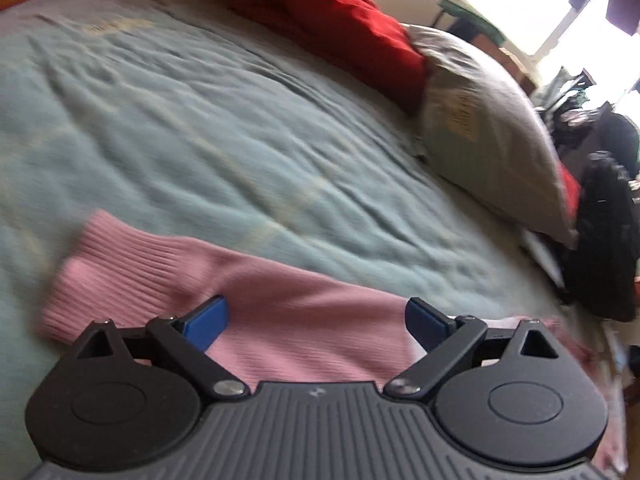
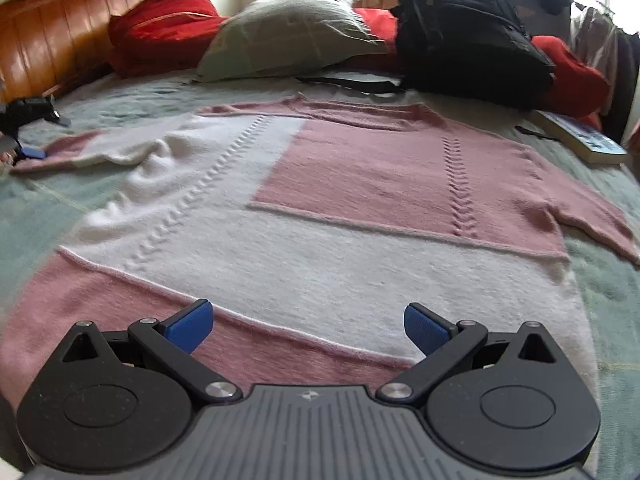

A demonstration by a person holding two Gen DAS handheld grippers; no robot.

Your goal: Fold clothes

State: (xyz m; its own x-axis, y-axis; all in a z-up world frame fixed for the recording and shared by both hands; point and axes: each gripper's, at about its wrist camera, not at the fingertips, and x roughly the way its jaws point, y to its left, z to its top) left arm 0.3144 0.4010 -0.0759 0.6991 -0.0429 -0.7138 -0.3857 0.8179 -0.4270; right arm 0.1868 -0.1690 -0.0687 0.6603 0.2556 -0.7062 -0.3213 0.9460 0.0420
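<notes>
A pink and white knitted sweater [image 2: 320,208] lies spread flat on the bed, its neck toward the pillows. My right gripper [image 2: 308,326] hovers open over the pink hem band, nothing between its blue pads. One sleeve stretches out to the left; in the left wrist view its pink ribbed cuff [image 1: 132,268] lies on the blanket. My left gripper [image 1: 316,320] stands open just above that sleeve, holding nothing. In the right wrist view the left gripper [image 2: 28,132] shows at the far left edge by the sleeve end.
A pale green blanket [image 1: 200,120] covers the bed. Red pillows [image 2: 168,24], a grey pillow [image 2: 292,32] and a black backpack [image 2: 472,36] line the far side. A book [image 2: 580,138] lies at the right. The wooden headboard [image 2: 52,36] stands at the left.
</notes>
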